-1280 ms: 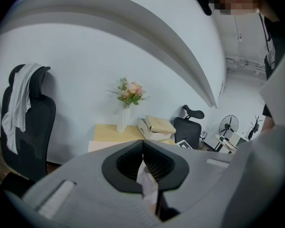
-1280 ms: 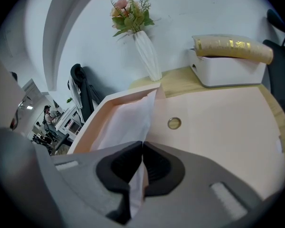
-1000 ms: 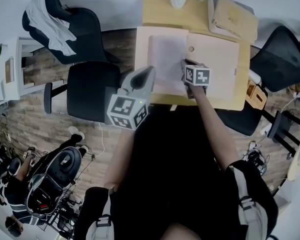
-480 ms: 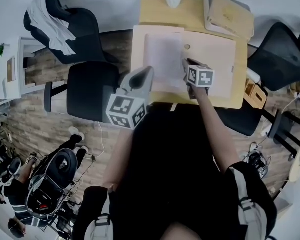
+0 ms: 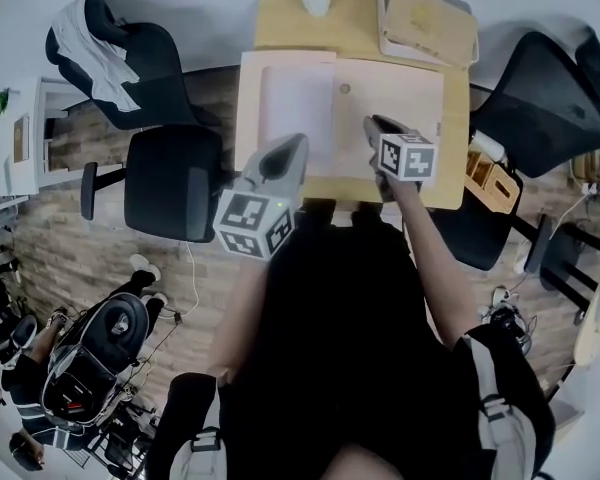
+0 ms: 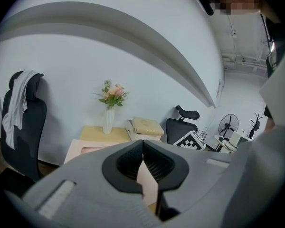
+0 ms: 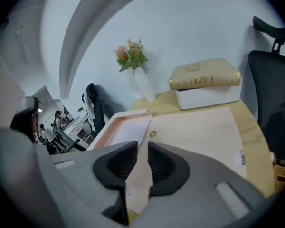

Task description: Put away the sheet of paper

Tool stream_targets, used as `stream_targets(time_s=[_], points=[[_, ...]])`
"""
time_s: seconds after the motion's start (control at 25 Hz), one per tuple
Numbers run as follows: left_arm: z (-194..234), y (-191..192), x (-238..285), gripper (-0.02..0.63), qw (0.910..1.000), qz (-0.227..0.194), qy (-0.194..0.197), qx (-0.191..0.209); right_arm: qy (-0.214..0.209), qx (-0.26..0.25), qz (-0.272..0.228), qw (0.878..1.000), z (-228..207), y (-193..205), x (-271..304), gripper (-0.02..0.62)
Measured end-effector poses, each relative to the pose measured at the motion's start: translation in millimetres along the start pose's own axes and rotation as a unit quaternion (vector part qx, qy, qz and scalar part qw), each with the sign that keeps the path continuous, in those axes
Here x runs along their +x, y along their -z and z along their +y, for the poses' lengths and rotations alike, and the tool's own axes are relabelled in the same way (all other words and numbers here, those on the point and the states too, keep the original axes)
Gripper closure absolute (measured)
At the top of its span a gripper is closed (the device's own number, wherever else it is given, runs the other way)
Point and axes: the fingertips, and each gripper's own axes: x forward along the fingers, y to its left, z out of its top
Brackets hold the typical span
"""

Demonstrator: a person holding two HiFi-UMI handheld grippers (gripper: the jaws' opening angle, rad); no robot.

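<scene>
On the desk (image 5: 270, 18), the sheet of paper (image 5: 298, 118) lies flat in the open folder's (image 5: 400, 103) left half — light, limp, likely best pinched at an edge (it creases) — left gripper (image 6: 142, 144) clenched empty, right gripper (image 7: 143, 146) parted, empty.

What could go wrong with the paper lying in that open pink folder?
The white paper sheet lies loose in the left tray of the open pink folder, so closing the flat half might crease its edge. The white vase of flowers stands behind the folder; the right hand-held gripper, jaws apart, could tip it if it reaches farther.
</scene>
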Motion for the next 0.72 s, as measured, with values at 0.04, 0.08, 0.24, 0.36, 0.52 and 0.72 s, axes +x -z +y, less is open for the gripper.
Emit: stream_targets(time_s=[0.04,0.08,0.24,0.36,0.52,0.72], points=[[-7.7,1.5,-1.1,0.595,1.0000,-0.001,-0.001,0.000,-0.005,-0.002,-0.005,1.000,-0.6,-2.0,-9.4,0.525],[-14.5,3.1,-2.4,0.596,1.0000,-0.002,-0.002,-0.001,-0.010,-0.005,-0.012,1.000,-0.2,-5.0,-19.1,0.525],[-37.3,10.9,-6.9,0.596,0.9999,-0.006,-0.014,-0.005,-0.042,-0.029,-0.045,0.998,7.2,-18.3,-57.2,0.529],[-51.3,14.8,-10.0,0.595,0.9996,-0.012,-0.025,-0.009,-0.066,-0.052,-0.069,0.994,13.4,-26.3,-85.0,0.543],[-68.1,21.8,-14.0,0.596,0.9989,-0.020,-0.039,-0.015,-0.095,-0.085,-0.097,0.987,20.9,-34.9,-120.8,0.573],[-89.6,35.7,-14.2,0.595,0.9981,-0.028,-0.050,-0.024,-0.115,-0.122,-0.119,0.979,25.5,-37.5,-155.6,0.592]])
